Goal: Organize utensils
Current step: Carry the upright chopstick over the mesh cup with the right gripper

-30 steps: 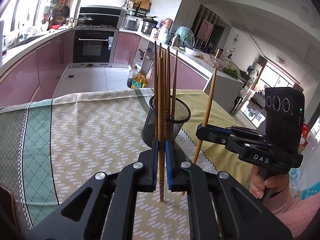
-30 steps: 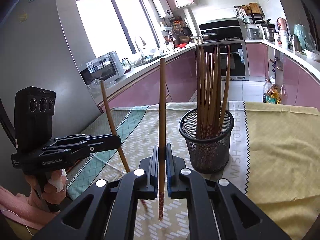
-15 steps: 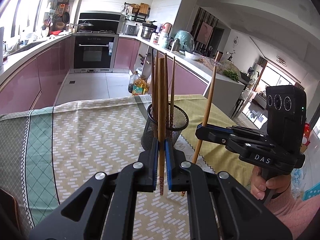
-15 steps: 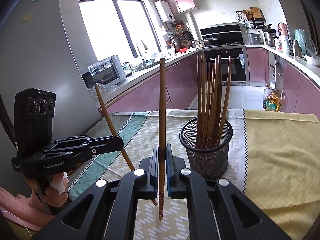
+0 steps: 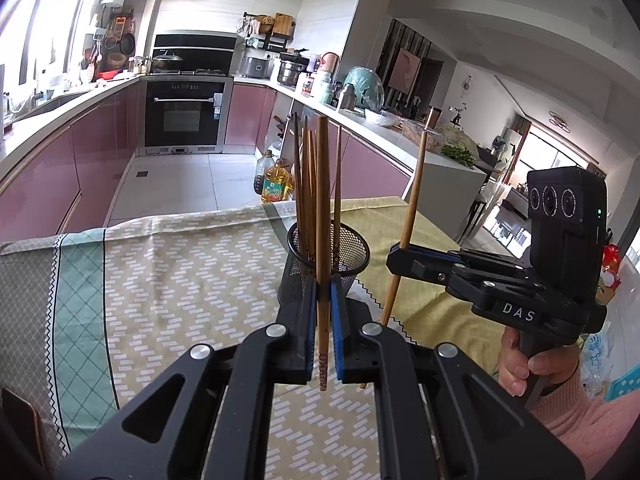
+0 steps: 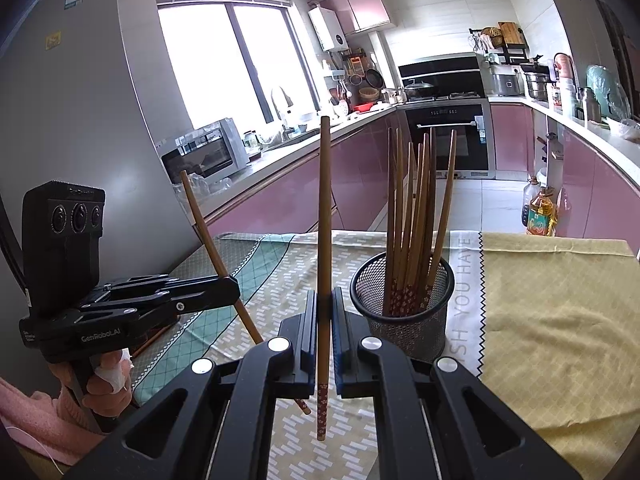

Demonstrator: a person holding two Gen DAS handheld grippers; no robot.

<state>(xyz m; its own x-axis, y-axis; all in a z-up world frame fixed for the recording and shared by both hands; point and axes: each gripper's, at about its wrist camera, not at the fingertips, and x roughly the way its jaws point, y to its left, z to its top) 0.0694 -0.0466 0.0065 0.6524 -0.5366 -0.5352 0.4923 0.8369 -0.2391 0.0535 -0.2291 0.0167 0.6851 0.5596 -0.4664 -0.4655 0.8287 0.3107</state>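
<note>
The left gripper [image 5: 323,320] was closed on a single wooden chopstick [image 5: 322,240], which stood upright between its blue-lined fingers [image 5: 335,332] with the patterned tip hanging just below them, clear of the cloth. The right gripper [image 6: 325,340] was likewise clamped on a second chopstick [image 6: 324,260], also held upright, patterned end down, its tip hanging above the patterned tablecloth [image 6: 280,280]. In the left wrist view the right gripper sat off to the right of the black mesh holder [image 5: 360,252], its chopstick leaning a little; in the right wrist view the left gripper sat to the left, its chopstick tilted. The mesh holder stood on the table near both grippers, straddling the seam between the patterned tablecloth and a yellow cloth [image 6: 560,300], and held a bundle of chopsticks [image 6: 416,220] standing tips down, fanned slightly apart. Neither held chopstick touched the holder. Behind the table ran pink kitchen cabinets [image 5: 60,168], a built-in oven [image 5: 184,116] and bottles of cooking oil [image 5: 276,184] on the floor.
</note>
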